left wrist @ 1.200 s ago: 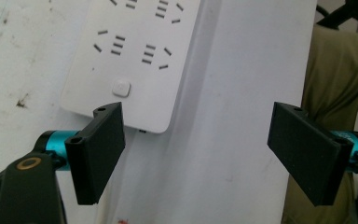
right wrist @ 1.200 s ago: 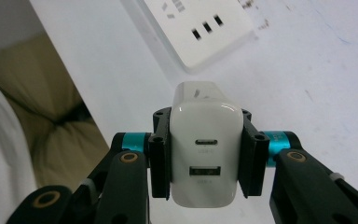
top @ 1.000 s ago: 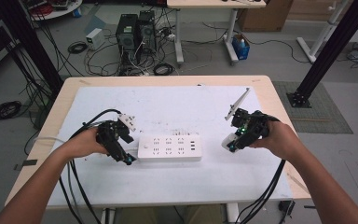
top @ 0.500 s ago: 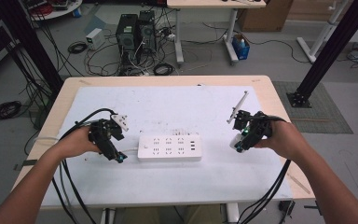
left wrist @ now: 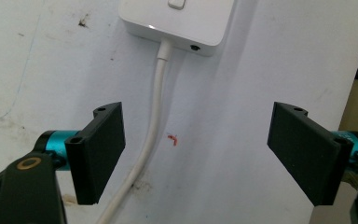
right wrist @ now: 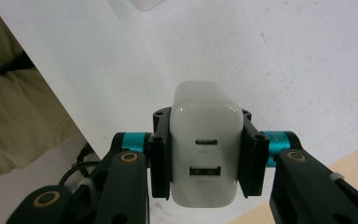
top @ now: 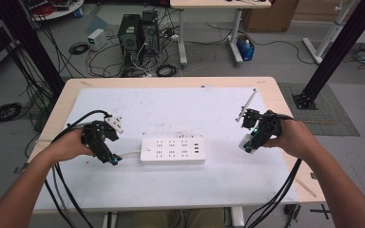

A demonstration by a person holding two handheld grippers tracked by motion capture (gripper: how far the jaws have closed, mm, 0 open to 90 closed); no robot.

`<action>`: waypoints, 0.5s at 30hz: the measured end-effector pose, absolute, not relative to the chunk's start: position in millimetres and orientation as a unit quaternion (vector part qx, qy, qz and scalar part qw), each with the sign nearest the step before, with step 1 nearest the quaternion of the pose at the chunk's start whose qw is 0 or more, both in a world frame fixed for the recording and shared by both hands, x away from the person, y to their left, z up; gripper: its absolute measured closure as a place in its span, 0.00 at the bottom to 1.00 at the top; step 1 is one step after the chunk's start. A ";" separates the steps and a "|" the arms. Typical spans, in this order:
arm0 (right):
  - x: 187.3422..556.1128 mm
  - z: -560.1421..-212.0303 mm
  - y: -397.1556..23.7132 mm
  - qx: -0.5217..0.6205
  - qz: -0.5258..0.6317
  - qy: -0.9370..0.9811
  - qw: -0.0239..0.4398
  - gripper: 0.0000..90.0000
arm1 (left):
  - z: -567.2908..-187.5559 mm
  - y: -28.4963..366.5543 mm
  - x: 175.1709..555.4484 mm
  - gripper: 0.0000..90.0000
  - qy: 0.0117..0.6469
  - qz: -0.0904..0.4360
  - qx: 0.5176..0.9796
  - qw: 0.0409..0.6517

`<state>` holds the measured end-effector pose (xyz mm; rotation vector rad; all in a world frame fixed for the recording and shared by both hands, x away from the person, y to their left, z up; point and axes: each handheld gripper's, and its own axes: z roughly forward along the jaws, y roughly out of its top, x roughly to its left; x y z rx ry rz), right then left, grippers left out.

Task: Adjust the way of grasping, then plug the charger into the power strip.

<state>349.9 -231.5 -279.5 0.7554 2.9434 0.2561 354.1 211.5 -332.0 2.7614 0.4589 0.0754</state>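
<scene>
Between right gripper point(right wrist: 205, 158) pads: white charger point(right wrist: 206, 154) (clamped) | left gripper point(left wrist: 198, 154) open

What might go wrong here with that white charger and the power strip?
The right tool clamps the white charger only by its smooth sides, so it could twist or slip when pushed into a socket. The left tool is open and grips nothing, so the power strip lies loose and may slide under that push. The strip's cord runs between the open jaws and could snag.
</scene>
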 end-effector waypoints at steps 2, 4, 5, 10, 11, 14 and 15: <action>348.6 -278.5 -230.5 0.252 0.085 0.963 0.046 0.69 | -330.2 213.0 353.8 0.21 0.163 0.030 0.971 0.171; 348.5 -277.6 -230.5 0.248 0.085 0.964 0.048 0.69 | -329.6 213.6 352.4 0.21 0.173 0.033 0.968 0.178; 348.1 -277.2 -230.2 0.250 0.085 0.963 0.048 0.69 | -328.8 213.9 352.1 0.21 0.173 0.034 0.968 0.178; 347.0 -276.3 -230.9 0.255 0.091 0.961 0.050 0.69 | -327.2 216.3 352.3 0.21 0.176 0.040 0.968 0.177; 346.6 -275.9 -230.8 0.259 0.092 0.960 0.050 0.69 | -327.4 216.6 352.4 0.21 0.177 0.041 0.967 0.178; 346.6 -275.1 -230.8 0.258 0.093 0.960 0.049 0.69 | -327.5 216.7 353.2 0.21 0.170 0.045 0.970 0.170; 346.6 -275.1 -230.8 0.258 0.093 0.960 0.049 0.69 | -327.5 216.7 353.2 0.21 0.170 0.045 0.970 0.170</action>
